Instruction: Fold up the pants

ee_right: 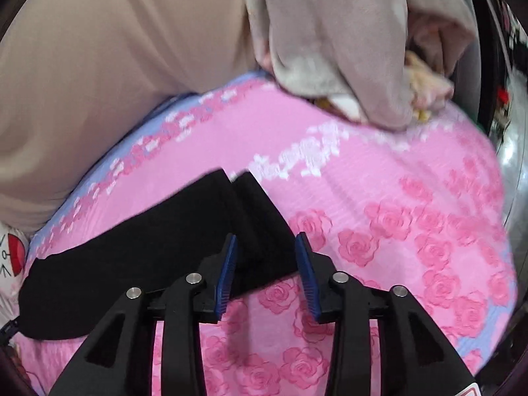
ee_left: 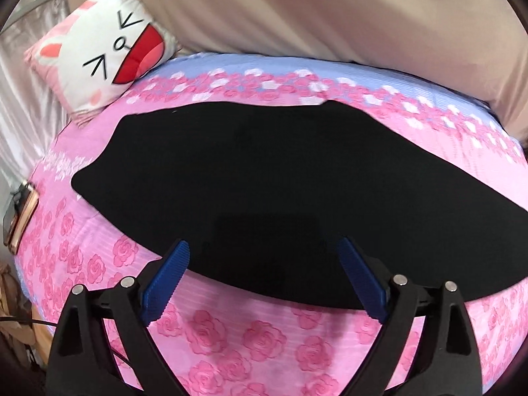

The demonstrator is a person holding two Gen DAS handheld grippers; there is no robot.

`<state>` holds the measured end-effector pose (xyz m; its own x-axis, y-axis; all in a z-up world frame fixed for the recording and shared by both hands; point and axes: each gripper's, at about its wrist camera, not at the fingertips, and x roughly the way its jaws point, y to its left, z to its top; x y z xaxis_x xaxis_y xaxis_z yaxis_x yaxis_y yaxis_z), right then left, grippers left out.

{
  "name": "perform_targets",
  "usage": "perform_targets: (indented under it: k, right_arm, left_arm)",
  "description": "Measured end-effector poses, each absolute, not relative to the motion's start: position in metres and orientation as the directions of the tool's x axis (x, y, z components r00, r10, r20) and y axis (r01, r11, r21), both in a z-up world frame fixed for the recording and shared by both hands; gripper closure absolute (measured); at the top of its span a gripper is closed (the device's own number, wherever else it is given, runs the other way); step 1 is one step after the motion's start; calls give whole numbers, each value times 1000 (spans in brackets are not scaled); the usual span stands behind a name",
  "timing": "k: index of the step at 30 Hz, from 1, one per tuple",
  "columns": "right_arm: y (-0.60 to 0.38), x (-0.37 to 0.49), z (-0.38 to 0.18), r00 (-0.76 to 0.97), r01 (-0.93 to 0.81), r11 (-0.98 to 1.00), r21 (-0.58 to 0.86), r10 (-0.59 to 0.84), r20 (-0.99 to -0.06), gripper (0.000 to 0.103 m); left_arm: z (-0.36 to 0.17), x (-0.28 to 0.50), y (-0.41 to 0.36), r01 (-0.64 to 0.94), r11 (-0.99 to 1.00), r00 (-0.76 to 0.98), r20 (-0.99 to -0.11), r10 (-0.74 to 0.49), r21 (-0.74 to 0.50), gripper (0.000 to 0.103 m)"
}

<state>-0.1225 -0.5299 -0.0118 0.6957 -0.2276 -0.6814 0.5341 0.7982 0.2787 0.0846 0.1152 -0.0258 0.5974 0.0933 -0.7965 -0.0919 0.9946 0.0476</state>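
Black pants [ee_left: 264, 184] lie flat on a pink rose-print bed sheet [ee_left: 231, 336], stretched left to right. My left gripper [ee_left: 264, 257] is open and empty, its blue pads [ee_left: 168, 280] held just above the pants' near edge. In the right wrist view the pants [ee_right: 158, 244] run to the left, and two leg ends lie side by side at the far end. My right gripper [ee_right: 266, 247] is open and empty, hovering over the near edge of the leg end.
A cat-face pillow [ee_left: 109, 49] lies at the bed's far left. A beige curtain [ee_left: 313, 10] hangs behind the bed. A phone-like object [ee_left: 19, 214] sits at the left edge. A pile of grey and light clothes [ee_right: 346, 49] lies at the far right.
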Motion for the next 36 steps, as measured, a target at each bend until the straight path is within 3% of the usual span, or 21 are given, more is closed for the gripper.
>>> perform_targets:
  k: [3,4,8,13,22,24,25,26,31,35,36]
  right_arm:
    - [-488,-96,11,727,426,876,229,-180,-663,64]
    - [-476,-86,12,732,394,895,210,-167,-661,58]
    - [-459,-46,4,671,408,912,30,-278,-687,51]
    - [-513,-48,-17,622,484,868,107,-256,-739,51]
    - [-520,-7,-33,588,429,902,49,-237,-773,51]
    - [-522,1,-40,574,424,903,60,-217,-789,65]
    - [-518,0,-38,582,412,909,63,-210,-785,86]
    - [-514,-1,-34,582,411,911,44,-225,-782,94]
    - [-514,-36,7,631,474,880,27,-319,-707,95]
    - [-532,-32,-41,522,504,863,22,-284,-805,88]
    - [-527,-37,-37,547,503,864,9,-310,-777,87]
  left_arm:
    - [-29,91,132,-148,988,592,-796,126,47,13]
    - [-29,93,136,-158,986,593,-795,130,44,13]
    - [-27,96,153,-192,981,581,-801,143,36,13]
    - [-23,86,158,-184,980,605,-777,174,77,11]
    - [-28,93,121,-125,990,598,-791,124,60,11]
    - [-28,93,112,-113,992,597,-795,112,56,11]
    - [-28,94,107,-108,992,595,-796,113,61,11]
    - [-28,94,105,-107,992,595,-795,116,65,11]
    - [-26,101,98,-100,992,597,-793,124,79,11]
    - [-35,108,99,-106,991,589,-799,125,77,10]
    - [-38,110,102,-113,990,580,-804,131,80,10]
